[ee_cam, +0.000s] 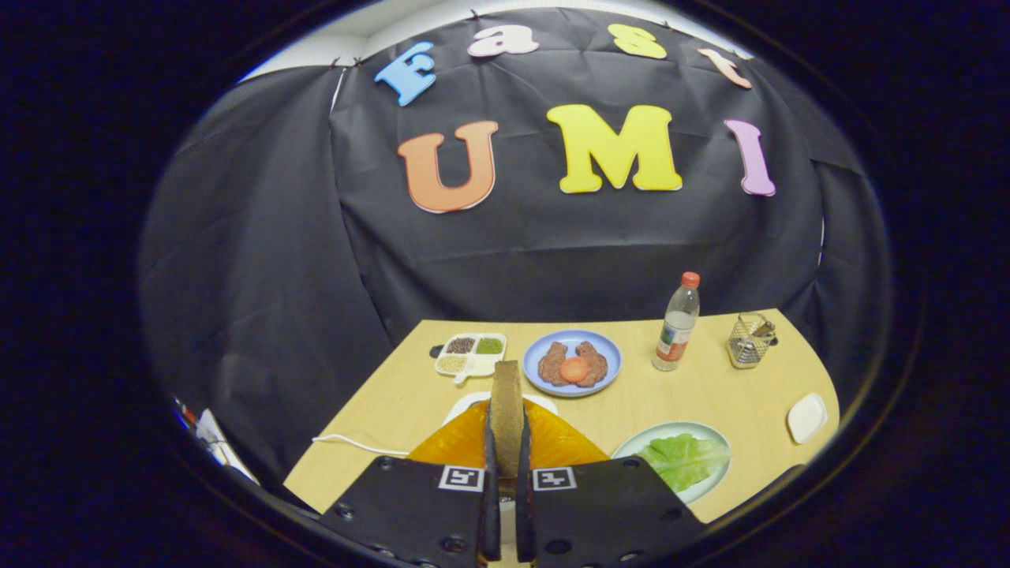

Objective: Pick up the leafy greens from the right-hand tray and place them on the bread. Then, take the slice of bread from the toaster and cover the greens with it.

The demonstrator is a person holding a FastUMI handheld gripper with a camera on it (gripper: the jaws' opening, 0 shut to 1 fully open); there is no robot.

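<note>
Bread slice (506, 410) clamped upright between claw (506, 465) fingers.

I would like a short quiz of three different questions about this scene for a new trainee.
1. True or false: the fingers are shut on the bread slice.
2. What lies on the blue plate? A) leafy greens B) two brown patties with a tomato slice C) a bottle
3. Fill in: the leafy greens lie on a pale ____ plate.

Key: 1 true; 2 B; 3 green.
</note>
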